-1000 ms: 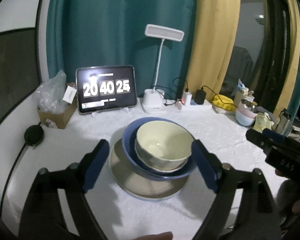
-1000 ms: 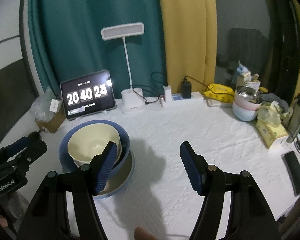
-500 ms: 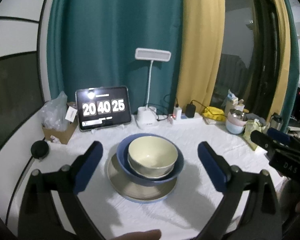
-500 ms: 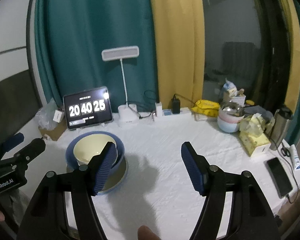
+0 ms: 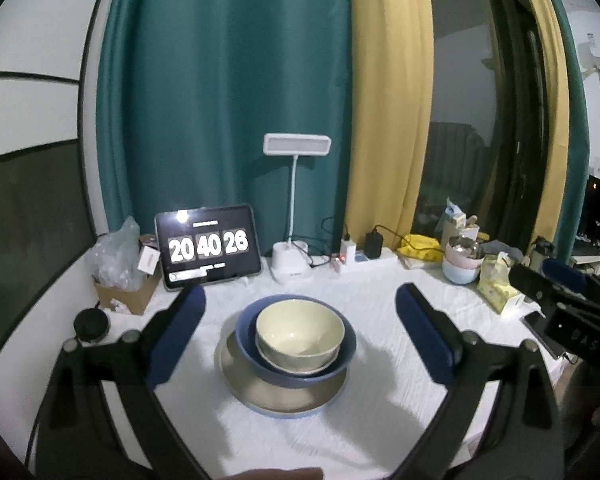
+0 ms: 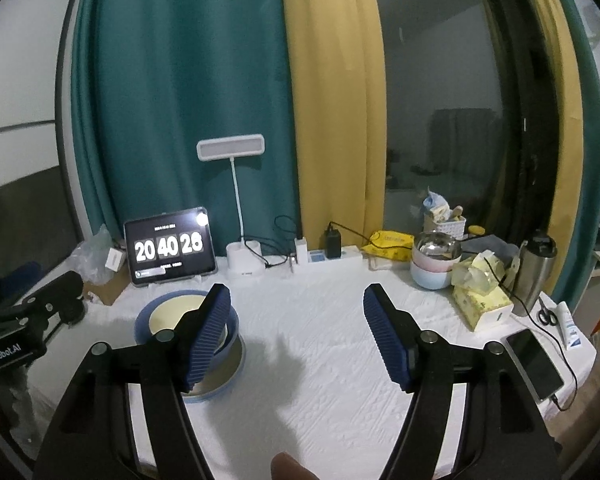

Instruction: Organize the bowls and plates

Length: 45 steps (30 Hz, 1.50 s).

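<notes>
A cream bowl (image 5: 296, 328) sits nested in a blue bowl (image 5: 247, 344), and both rest on a beige plate with a blue rim (image 5: 260, 396) on the white-covered table (image 5: 380, 420). My left gripper (image 5: 300, 295) hovers open in front of the stack, its blue pads wide on either side and touching nothing. My right gripper (image 6: 297, 292) is open over bare cloth, to the right of the stack. In the right wrist view its left finger covers part of the cream bowl (image 6: 172, 312), the blue bowl (image 6: 144, 324) and the plate (image 6: 224, 380). Each view catches the other gripper at its edge.
Along the back stand a tablet clock (image 5: 208, 246), a white desk lamp (image 5: 290, 268), a power strip (image 6: 332, 256) and a cardboard box with a plastic bag (image 5: 120, 280). At the right are pastel bowls (image 6: 434, 270), a tissue box (image 6: 480, 300), a steel flask (image 6: 534, 268) and a phone (image 6: 534, 364).
Both grippers have drawn back and risen, so the stack looks smaller and farther off. The left jaws have spread a little wider. The stack has not moved.
</notes>
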Motion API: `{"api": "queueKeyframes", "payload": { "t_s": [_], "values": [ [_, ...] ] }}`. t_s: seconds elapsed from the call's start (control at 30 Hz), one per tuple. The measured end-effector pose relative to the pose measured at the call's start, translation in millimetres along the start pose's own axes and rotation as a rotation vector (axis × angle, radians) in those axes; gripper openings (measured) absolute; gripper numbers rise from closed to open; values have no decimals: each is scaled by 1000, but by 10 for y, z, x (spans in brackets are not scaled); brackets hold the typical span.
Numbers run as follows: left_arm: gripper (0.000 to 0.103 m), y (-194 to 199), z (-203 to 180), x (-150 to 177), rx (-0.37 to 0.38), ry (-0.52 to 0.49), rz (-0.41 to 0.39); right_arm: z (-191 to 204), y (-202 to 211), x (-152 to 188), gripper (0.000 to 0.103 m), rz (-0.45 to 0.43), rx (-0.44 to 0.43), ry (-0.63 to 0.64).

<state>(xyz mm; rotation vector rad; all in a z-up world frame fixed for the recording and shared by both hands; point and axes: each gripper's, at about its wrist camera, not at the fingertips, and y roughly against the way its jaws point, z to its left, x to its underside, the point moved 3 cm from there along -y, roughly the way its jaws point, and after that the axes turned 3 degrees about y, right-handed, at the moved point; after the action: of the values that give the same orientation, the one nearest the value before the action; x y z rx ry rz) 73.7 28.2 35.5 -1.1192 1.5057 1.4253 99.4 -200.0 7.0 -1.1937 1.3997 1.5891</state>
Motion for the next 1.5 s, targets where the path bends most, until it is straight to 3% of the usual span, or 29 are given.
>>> {"api": "queueKeyframes", "payload": {
  "t_s": [0.4, 1.5],
  "values": [
    [97, 90, 26, -59, -3, 0, -29, 24, 13, -28, 73, -3, -3, -4],
    [97, 58, 5, -54, -3, -7, -18, 35, 18, 28, 73, 4, -2, -6]
  ]
}}
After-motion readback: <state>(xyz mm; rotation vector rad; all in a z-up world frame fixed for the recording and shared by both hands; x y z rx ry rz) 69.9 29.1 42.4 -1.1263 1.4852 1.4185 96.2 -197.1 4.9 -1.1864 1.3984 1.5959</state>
